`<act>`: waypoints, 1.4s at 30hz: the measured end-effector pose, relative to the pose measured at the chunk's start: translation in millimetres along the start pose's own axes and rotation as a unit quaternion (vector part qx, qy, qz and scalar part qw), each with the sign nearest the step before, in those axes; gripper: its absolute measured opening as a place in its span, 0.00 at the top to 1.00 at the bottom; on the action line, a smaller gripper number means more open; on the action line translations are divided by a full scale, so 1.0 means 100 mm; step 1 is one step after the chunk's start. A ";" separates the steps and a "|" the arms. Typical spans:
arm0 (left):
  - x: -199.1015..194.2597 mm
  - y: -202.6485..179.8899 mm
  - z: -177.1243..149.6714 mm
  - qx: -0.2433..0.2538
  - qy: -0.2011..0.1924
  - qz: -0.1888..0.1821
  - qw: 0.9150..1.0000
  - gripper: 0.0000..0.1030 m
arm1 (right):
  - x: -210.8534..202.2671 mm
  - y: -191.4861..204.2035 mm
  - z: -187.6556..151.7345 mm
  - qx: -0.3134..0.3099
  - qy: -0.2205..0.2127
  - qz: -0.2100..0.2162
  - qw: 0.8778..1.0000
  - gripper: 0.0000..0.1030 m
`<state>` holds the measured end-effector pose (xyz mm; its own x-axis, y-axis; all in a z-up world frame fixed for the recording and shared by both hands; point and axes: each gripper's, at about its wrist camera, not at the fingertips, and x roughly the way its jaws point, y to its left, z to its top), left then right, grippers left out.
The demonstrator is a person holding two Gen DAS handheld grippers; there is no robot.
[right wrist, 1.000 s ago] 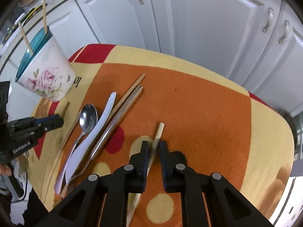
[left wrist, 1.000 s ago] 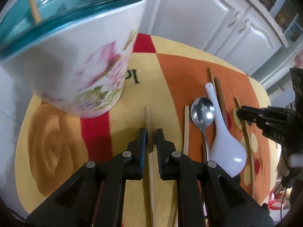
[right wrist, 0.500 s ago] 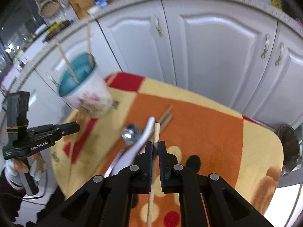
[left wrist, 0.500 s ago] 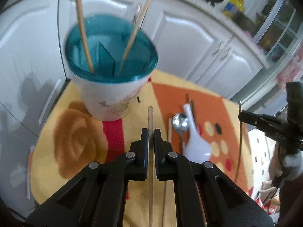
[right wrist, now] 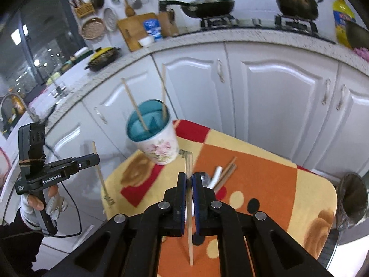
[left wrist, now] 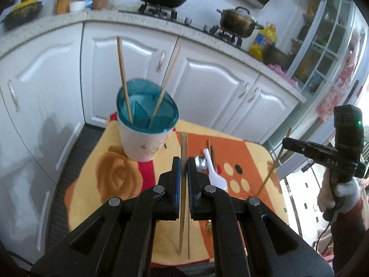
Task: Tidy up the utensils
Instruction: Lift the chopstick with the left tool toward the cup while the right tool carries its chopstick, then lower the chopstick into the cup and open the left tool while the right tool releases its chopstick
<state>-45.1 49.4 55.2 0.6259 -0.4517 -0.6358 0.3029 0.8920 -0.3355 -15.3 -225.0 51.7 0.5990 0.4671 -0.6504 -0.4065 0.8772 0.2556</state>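
Observation:
A white floral holder with a teal inside stands at the table's far left corner with two wooden chopsticks in it; it also shows in the right wrist view. My left gripper is shut on a wooden chopstick and holds it well above the table. My right gripper is shut on another wooden chopstick, also raised. A metal spoon, a white ceramic spoon and dark chopsticks lie on the orange mat.
The small table carries a yellow, orange and red patterned cloth. White cabinet doors stand close behind it. One more chopstick lies near the table's front edge. A dark bin stands to the table's right.
Both grippers closed on chopsticks lying on the table and have lifted them high above it, so the whole table and the counter behind now show.

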 end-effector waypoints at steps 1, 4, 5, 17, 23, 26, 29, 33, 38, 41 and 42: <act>-0.07 0.00 0.02 0.001 -0.007 0.003 1.000 0.96 | -0.03 0.05 0.03 -0.006 -0.004 0.007 1.000 0.95; -0.23 0.01 0.09 0.002 -0.025 0.006 1.000 0.96 | -0.10 0.20 0.13 -0.023 -0.017 0.021 0.999 0.95; -0.27 0.01 0.12 0.002 -0.032 0.008 0.999 0.96 | -0.12 0.24 0.16 -0.028 -0.022 0.023 0.999 0.95; -0.46 0.01 0.44 0.014 -0.071 0.021 0.997 0.96 | -0.05 0.71 0.61 -0.073 -0.053 0.048 0.995 0.95; -0.63 0.09 0.71 0.010 -0.103 0.025 0.994 0.96 | -0.07 0.82 0.96 -0.081 -0.078 0.060 0.992 0.95; -0.72 0.11 0.88 0.009 -0.122 0.026 0.992 0.96 | -0.08 0.85 1.17 -0.082 -0.094 0.065 0.990 0.95; -0.77 0.12 1.05 0.012 -0.139 0.032 0.990 0.96 | -0.06 0.88 1.39 -0.082 -0.111 0.061 0.989 0.95; -0.70 0.17 1.24 0.013 -0.158 0.056 0.986 0.96 | 0.07 0.89 1.64 -0.077 -0.127 0.055 0.987 0.95; -0.44 0.30 1.38 0.011 -0.156 0.087 0.984 0.96 | 0.38 0.93 1.85 -0.087 -0.126 0.031 0.988 0.95; -0.23 0.37 1.41 0.008 -0.144 0.099 0.985 0.96 | 0.59 0.91 1.89 -0.090 -0.119 0.025 0.988 0.95; -0.15 0.40 1.39 0.006 -0.138 0.104 0.985 0.96 | 0.68 0.90 1.90 -0.088 -0.115 0.025 0.989 0.95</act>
<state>57.5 94.3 148.3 0.8466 -0.2393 -0.4754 0.1556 0.9655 -0.2088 119.9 -93.6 165.9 0.7081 0.5399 -0.4551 -0.5414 0.8289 0.1411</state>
